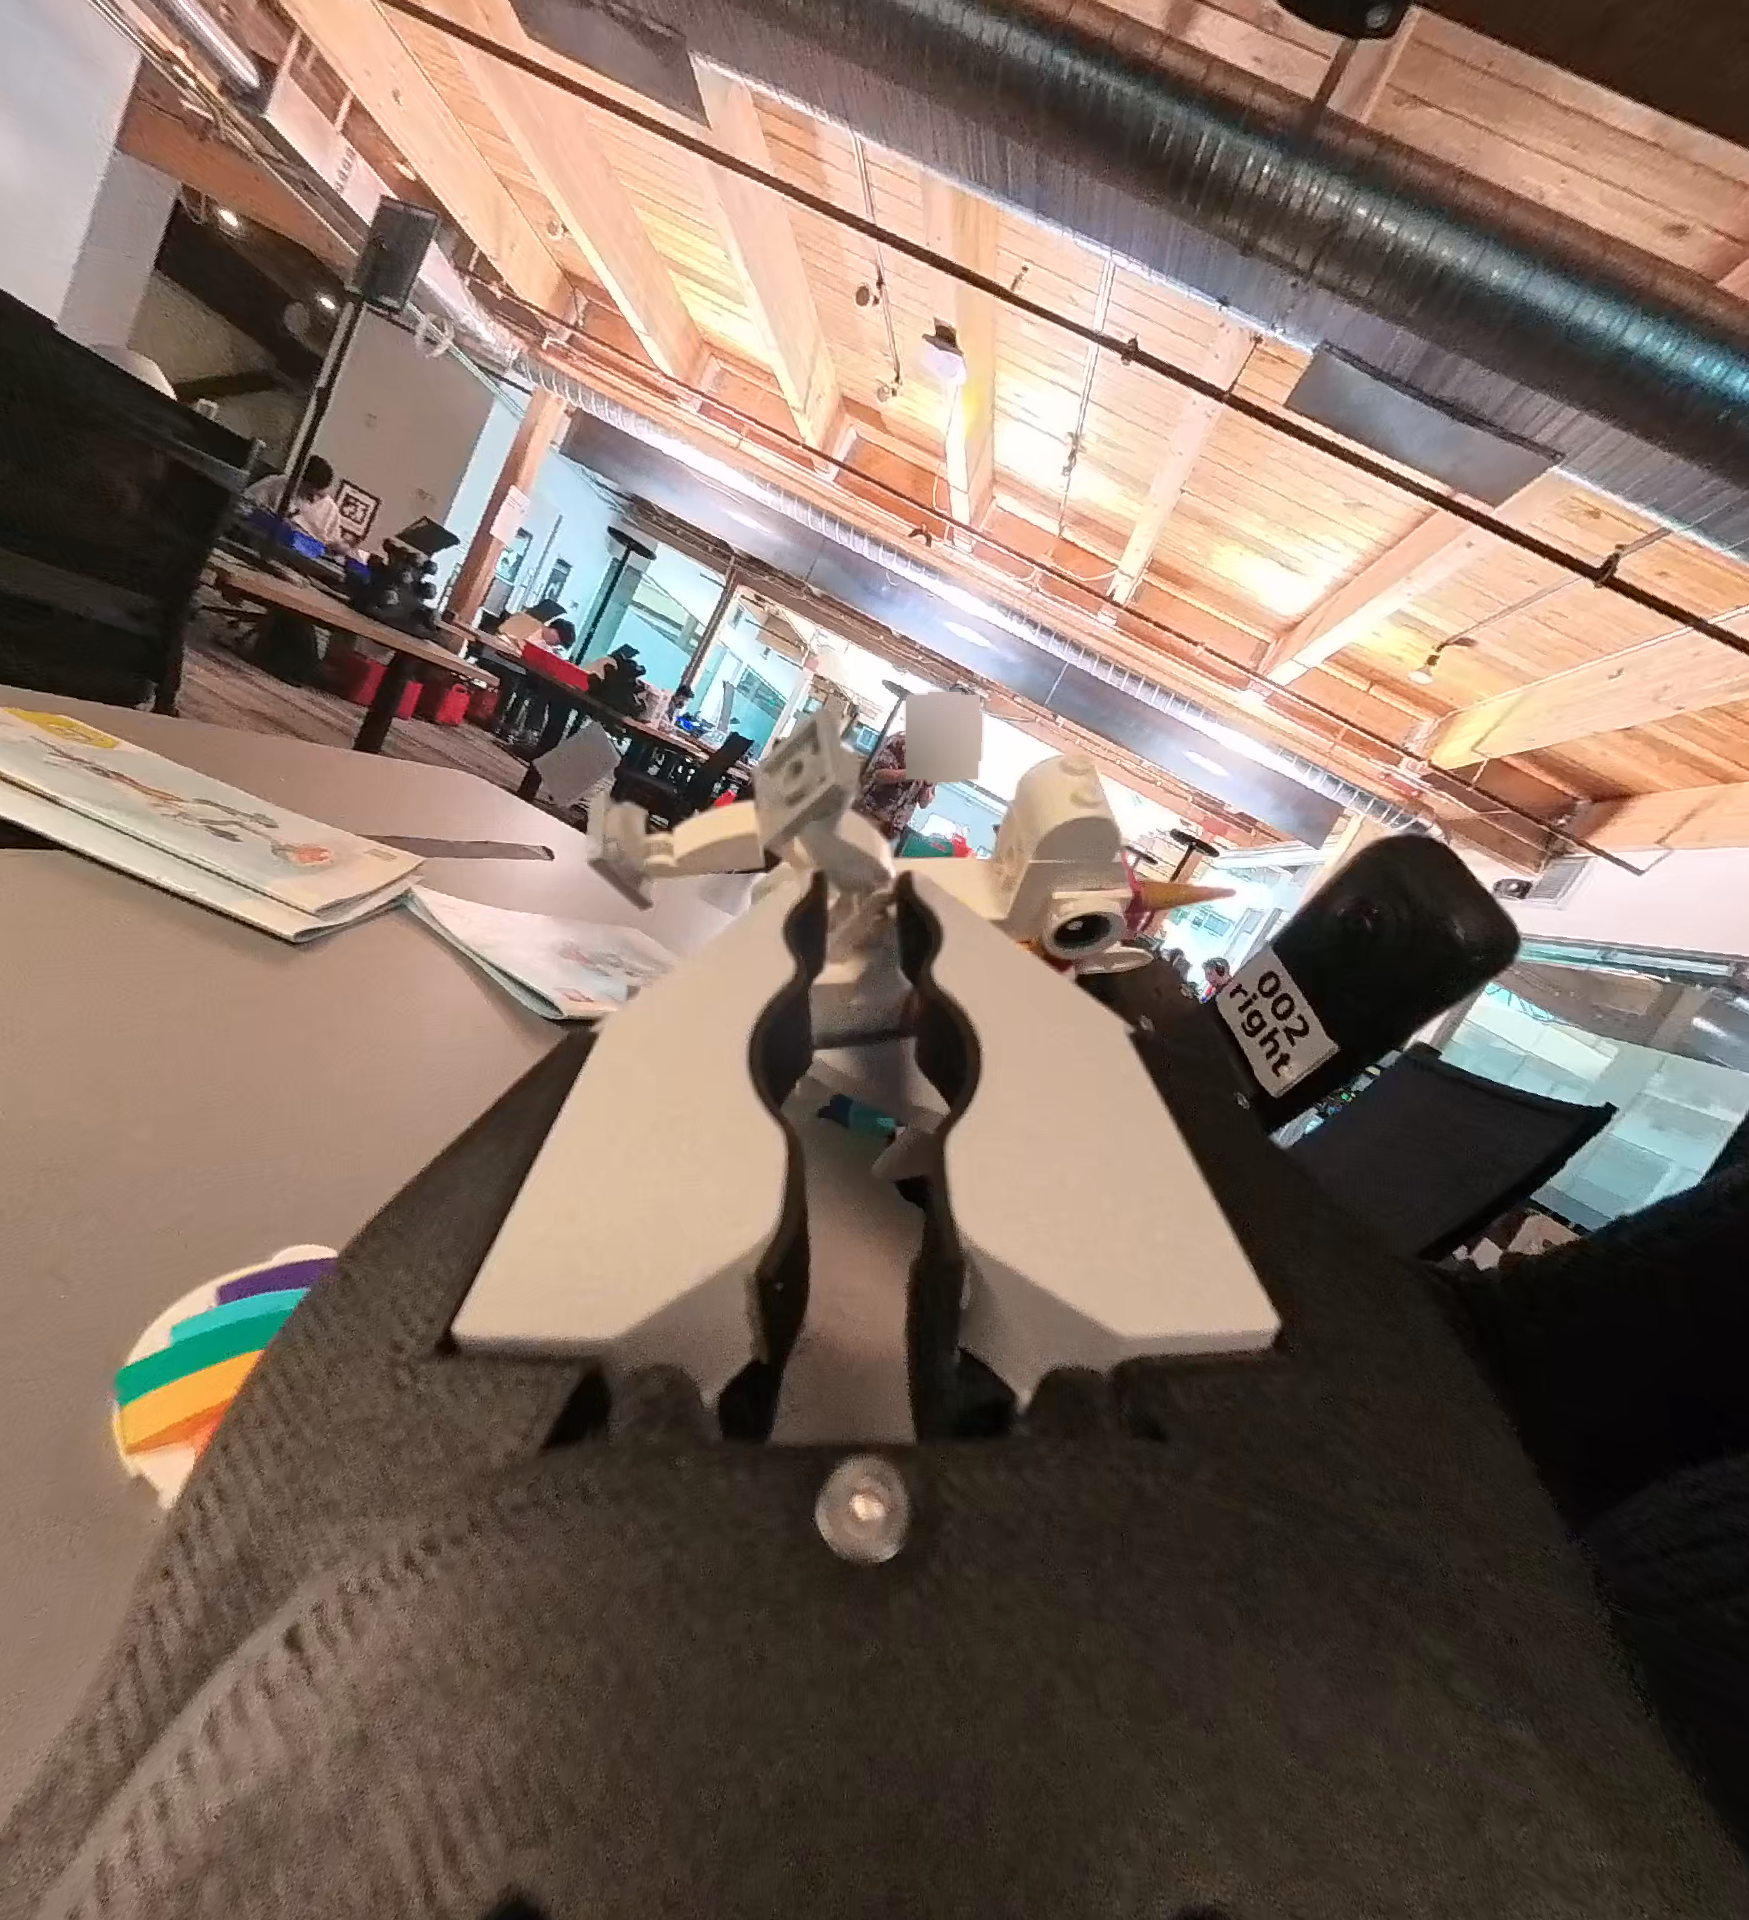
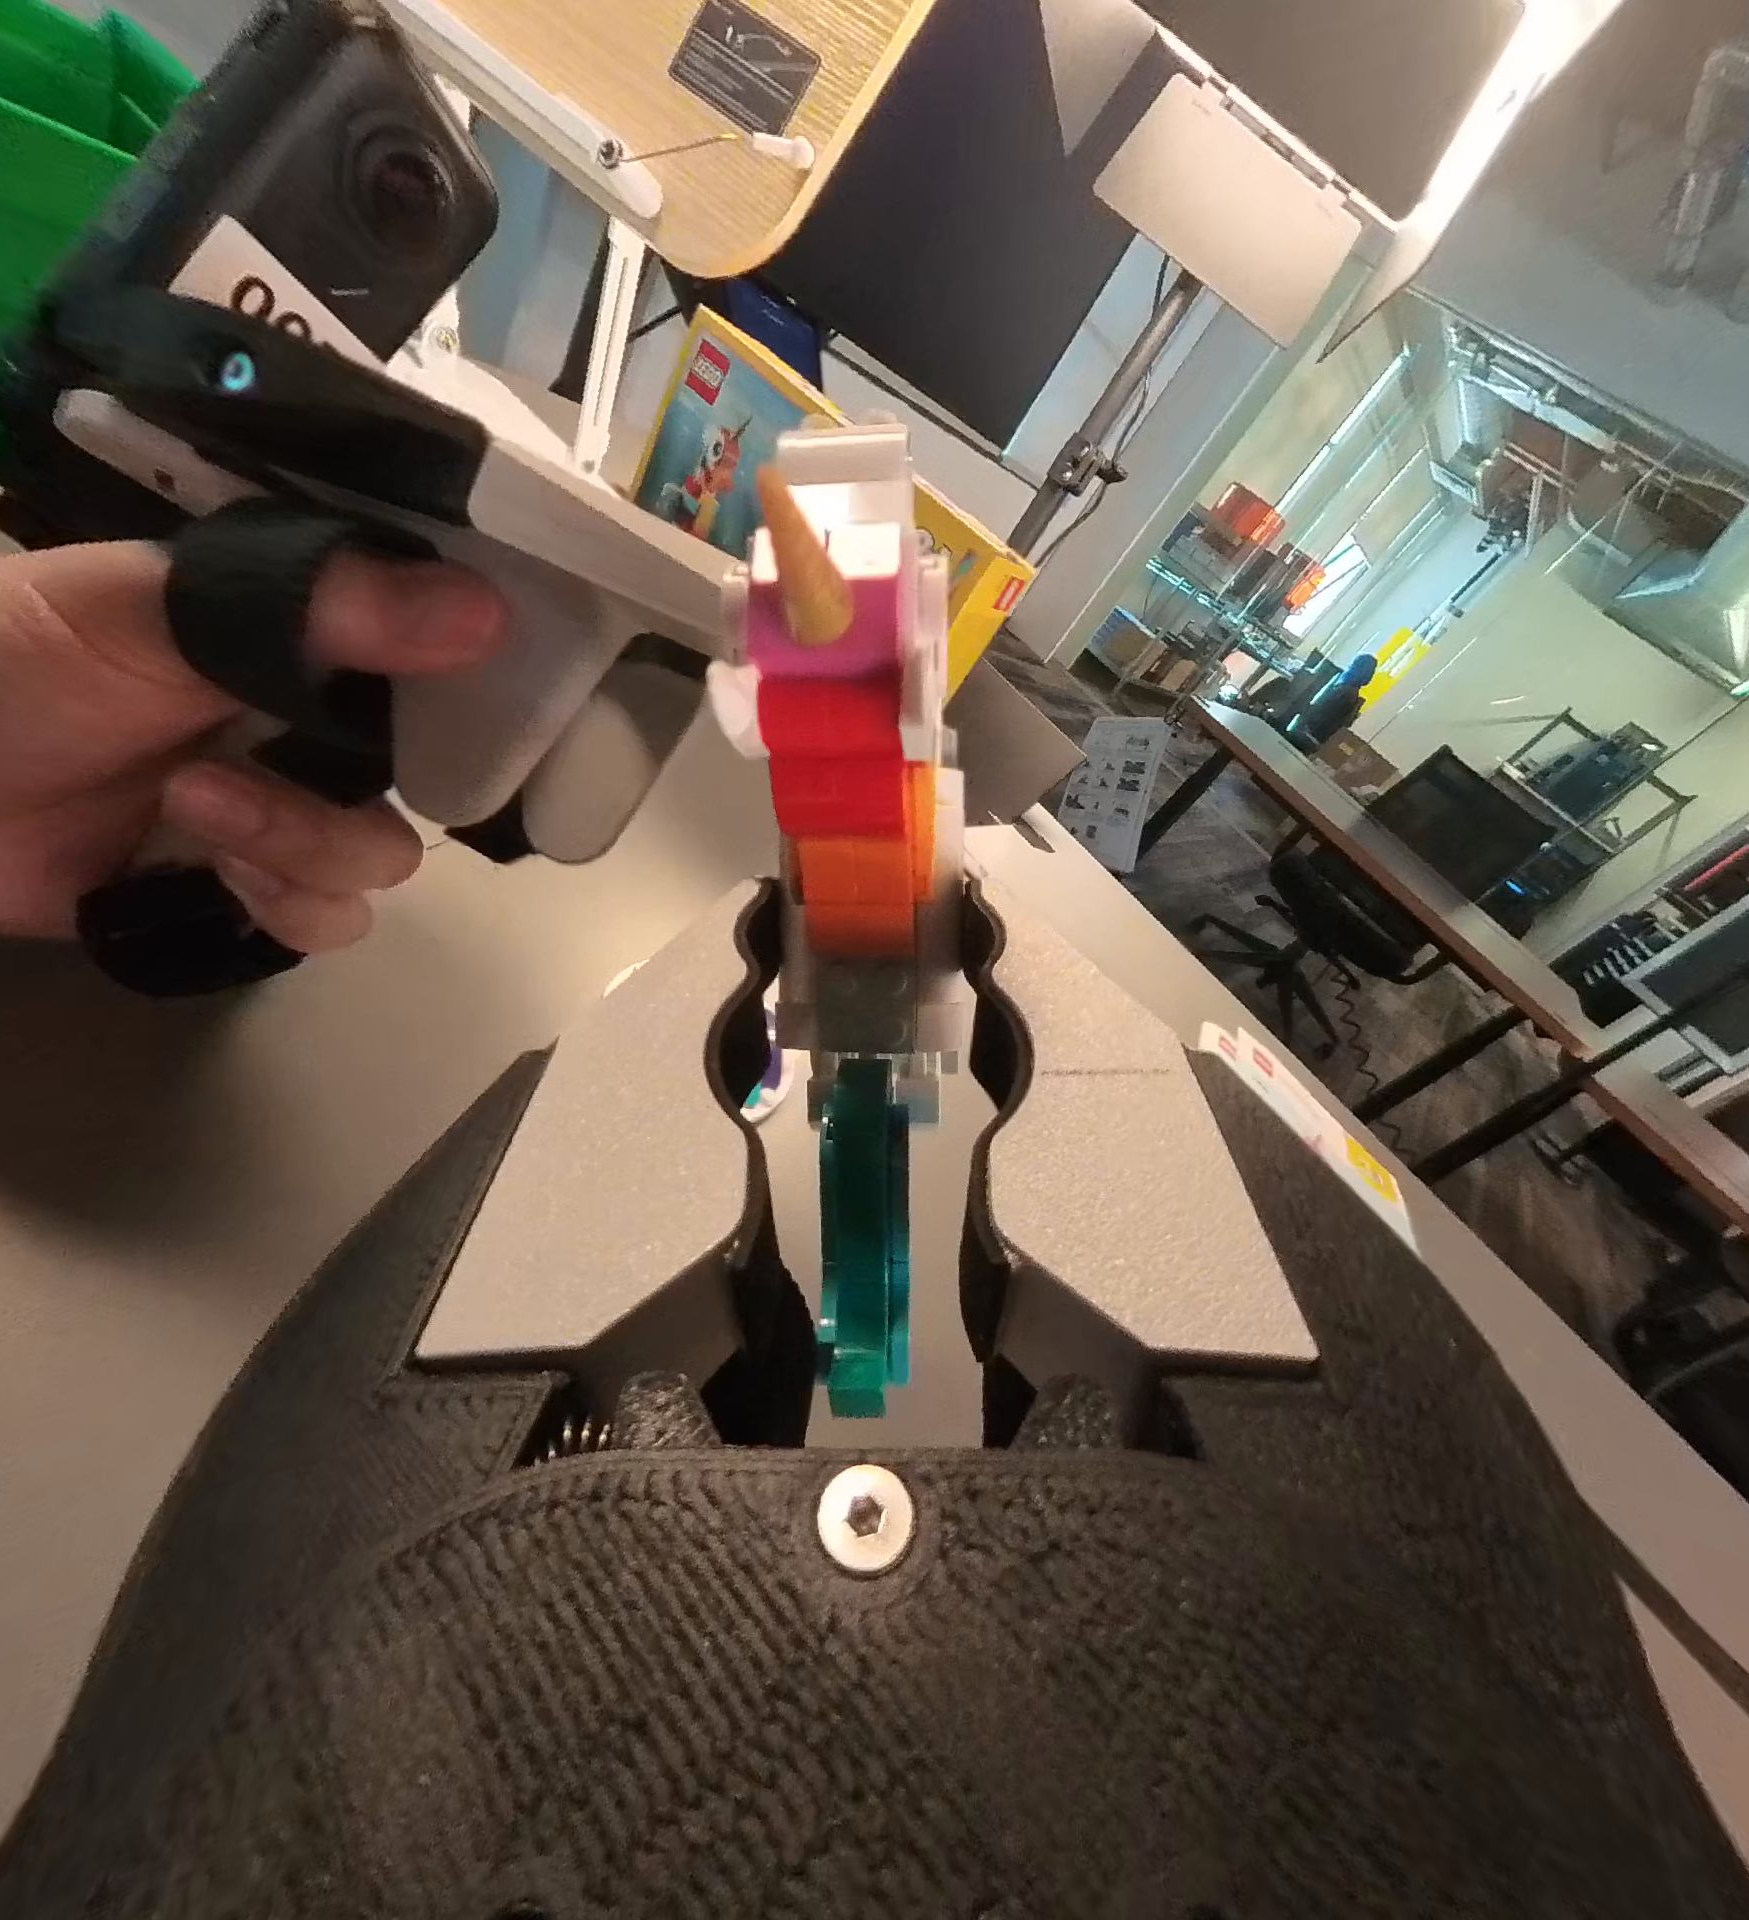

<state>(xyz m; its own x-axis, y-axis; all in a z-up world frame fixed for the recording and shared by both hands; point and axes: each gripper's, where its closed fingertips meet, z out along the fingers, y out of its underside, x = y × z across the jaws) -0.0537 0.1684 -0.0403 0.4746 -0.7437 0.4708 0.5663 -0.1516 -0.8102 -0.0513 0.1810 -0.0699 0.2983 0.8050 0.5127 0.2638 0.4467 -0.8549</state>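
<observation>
Your left gripper (image 1: pixel 862 904) had its grey fingers (image 1: pixel 688 1132) drawn nearly together at the tips, pinching a white leg of the brick unicorn (image 1: pixel 828 831); the leg ran up from the narrow gap to a square plate foot, and a second jointed white leg stuck out to the left of it. Seen from your other side, that same gripper (image 2: pixel 724 613) reached in from the left and met the model just behind its pink head, with your left hand (image 2: pixel 153 727) wrapped round the grip and one finger through a black loop. On the grey table (image 1: pixel 122 1039), left of the gripper, lay an open instruction booklet (image 1: pixel 174 821), and near the lower edge a round rainbow-striped piece (image 1: pixel 205 1361) was partly hidden under the gripper body. Your right gripper (image 2: pixel 870 935) was closed partway on the unicorn (image 2: pixel 849 790) at its grey base below the orange bricks, with the red and pink bricks and the tan horn (image 2: pixel 808 561) standing above the fingertips and the teal tail (image 2: pixel 859 1236) hanging back between the fingers. Both grippers held the model lifted off the table. Behind it stood the yellow toy box (image 2: pixel 974 603), its contents not visible. The right gripper's camera (image 1: pixel 1400 925) showed past the unicorn's white head.
</observation>
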